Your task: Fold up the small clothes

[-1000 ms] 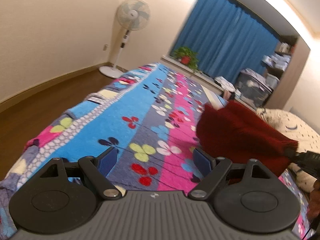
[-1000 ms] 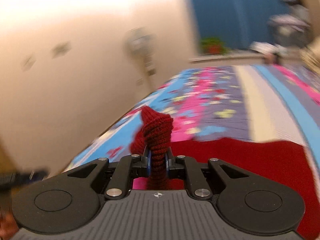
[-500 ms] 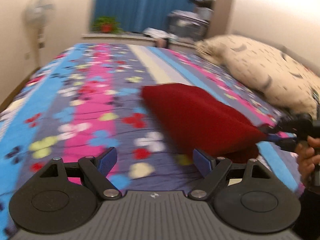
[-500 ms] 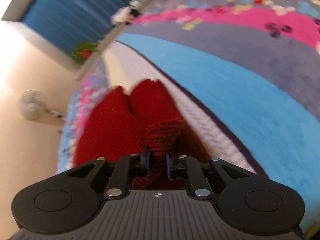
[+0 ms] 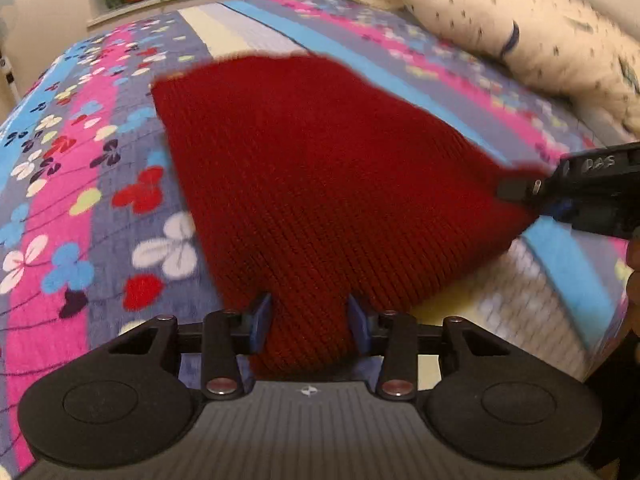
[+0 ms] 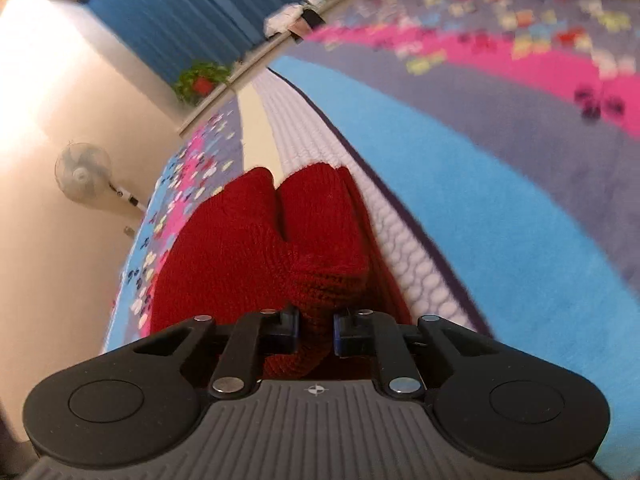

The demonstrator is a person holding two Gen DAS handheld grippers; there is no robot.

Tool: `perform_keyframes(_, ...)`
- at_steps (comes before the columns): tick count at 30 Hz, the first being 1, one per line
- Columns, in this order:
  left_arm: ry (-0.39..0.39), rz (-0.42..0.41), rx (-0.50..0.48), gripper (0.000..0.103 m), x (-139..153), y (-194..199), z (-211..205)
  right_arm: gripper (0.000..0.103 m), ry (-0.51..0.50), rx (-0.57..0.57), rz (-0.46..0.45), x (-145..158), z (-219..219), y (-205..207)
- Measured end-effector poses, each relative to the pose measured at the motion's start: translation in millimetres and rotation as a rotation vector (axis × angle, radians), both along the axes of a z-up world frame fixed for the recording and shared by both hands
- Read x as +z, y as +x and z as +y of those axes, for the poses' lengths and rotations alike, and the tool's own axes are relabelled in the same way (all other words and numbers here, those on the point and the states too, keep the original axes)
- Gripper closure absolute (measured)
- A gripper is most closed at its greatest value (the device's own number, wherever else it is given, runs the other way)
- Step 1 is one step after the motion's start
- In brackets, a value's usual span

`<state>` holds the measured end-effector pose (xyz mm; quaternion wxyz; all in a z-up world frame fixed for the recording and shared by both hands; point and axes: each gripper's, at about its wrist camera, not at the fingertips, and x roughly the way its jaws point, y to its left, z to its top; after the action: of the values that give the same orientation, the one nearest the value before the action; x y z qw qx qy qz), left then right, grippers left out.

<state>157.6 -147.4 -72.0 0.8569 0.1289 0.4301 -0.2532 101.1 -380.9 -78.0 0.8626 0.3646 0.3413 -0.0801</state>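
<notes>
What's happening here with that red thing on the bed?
A person is folding a red knitted garment on a flowery bedspread. The right hand-held gripper is shut on a bunched corner of it. The left hand-held gripper has another edge between its fingers, which look only partly closed. The knit stretches between them; no fold is finished yet.

Lighting: warm, dim indoor light, yellowish cast on walls. Glare: wall (image 6: 52,92) at upper left of the right wrist view washed out to near white. Shadows: soft, under the near edge of the red knit garment (image 5: 320,184). Blur: motion smear on far bedspread (image 6: 500,208), pillow (image 5: 520,20) and curtain (image 6: 192,24); the garment's right edge soft. Distortion: strong fisheye bending, dark vignette at the corners. Sharpest: near gripper bodies.
</notes>
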Motion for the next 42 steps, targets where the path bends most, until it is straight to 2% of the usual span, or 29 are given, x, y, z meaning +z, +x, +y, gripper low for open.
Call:
perform_keyframes(2, -0.004, 0.006, -0.005, 0.055, 1.9, -0.7, 0.0, 0.088, 0.156, -0.052, 0.140, -33.7, -14.5, 0.2)
perform_keyframes(3, -0.007, 0.002, 0.005, 0.055, 5.4, 0.5, -0.2, 0.087, 0.178, -0.063, 0.144, -36.3, -17.9, 0.4)
perform_keyframes(5, -0.007, -0.002, 0.035, 0.053, 12.9, 3.0, 3.7, 0.083, 0.128, -0.026, 0.087, -21.0, -15.2, 3.4)
perform_keyframes(9, 0.005, -0.010, 0.067, 0.044, 31.7, 0.6, 0.9, 0.055, 0.071, -0.025, 0.054, -1.5, -17.2, 2.3)
perform_keyframes(12, 0.027, -0.022, 0.087, 0.043, 45.6, 0.2, -2.7, 0.047, 0.011, -0.038, 0.030, 14.9, -27.3, 2.5)
perform_keyframes(15, 0.025, -0.035, 0.102, 0.034, 54.0, 2.5, -2.7, 0.038, -0.071, -0.031, -0.024, 36.8, -37.3, 12.6)
perform_keyframes(18, 0.025, -0.045, 0.111, 0.026, 60.1, 5.1, -2.6, 0.020, -0.127, 0.052, -0.045, 42.8, -43.9, 40.7)
perform_keyframes(19, 0.024, -0.046, 0.115, 0.025, 61.4, 6.0, -2.3, 0.018, -0.132, 0.099, -0.038, 38.5, -46.1, 55.0)
perform_keyframes(21, 0.021, -0.043, 0.120, 0.022, 64.6, 10.1, -1.8, 0.018, -0.131, 0.179, 0.001, 24.6, -48.0, 78.9)
perform_keyframes(22, 0.019, -0.042, 0.125, 0.017, 65.2, 12.8, -1.3, 0.018, -0.119, 0.209, 0.036, 14.1, -48.5, 92.8)
perform_keyframes(25, -0.048, -0.025, 0.158, 0.010, 68.9, 28.3, 9.1, 0.019, -0.029, 0.195, 0.116, -17.1, -58.1, 118.7)
perform_keyframes(27, -0.125, 0.011, 0.209, 0.003, 68.5, 46.9, 22.4, 0.017, 0.032, 0.175, 0.143, -32.1, -63.7, 126.3)
perform_keyframes(28, -0.180, 0.036, 0.239, 0.003, 66.1, 58.8, 31.7, 0.014, 0.049, 0.173, 0.144, -35.6, -64.8, 128.6)
perform_keyframes(33, -0.414, 0.243, 0.364, 0.003, 34.8, 121.7, 65.1, 0.014, 0.048, 0.229, 0.123, -37.5, -62.3, 133.5)
perform_keyframes(35, -0.501, 0.321, 0.377, 0.003, 18.3, 140.3, 68.0, 0.023, 0.081, 0.243, 0.104, -39.3, -63.1, 132.4)
perform_keyframes(36, -0.529, 0.362, 0.385, 0.003, 7.7, 147.2, 66.4, 0.041, 0.113, 0.256, 0.088, -41.2, -61.9, 135.9)
perform_keyframes(37, -0.549, 0.399, 0.399, 0.003, -3.3, 152.2, 63.7, 0.051, 0.146, 0.258, 0.077, -40.8, -61.1, 133.4)
perform_keyframes(40, -0.628, 0.467, 0.435, 0.006, -27.4, 153.9, 59.7, 0.058, 0.116, 0.272, 0.056, -36.8, -55.1, 131.1)
perform_keyframes(42, -0.635, 0.427, 0.444, 0.013, -26.4, 150.6, 60.0, 0.061, 0.119, 0.265, 0.044, -36.3, -55.6, 129.0)
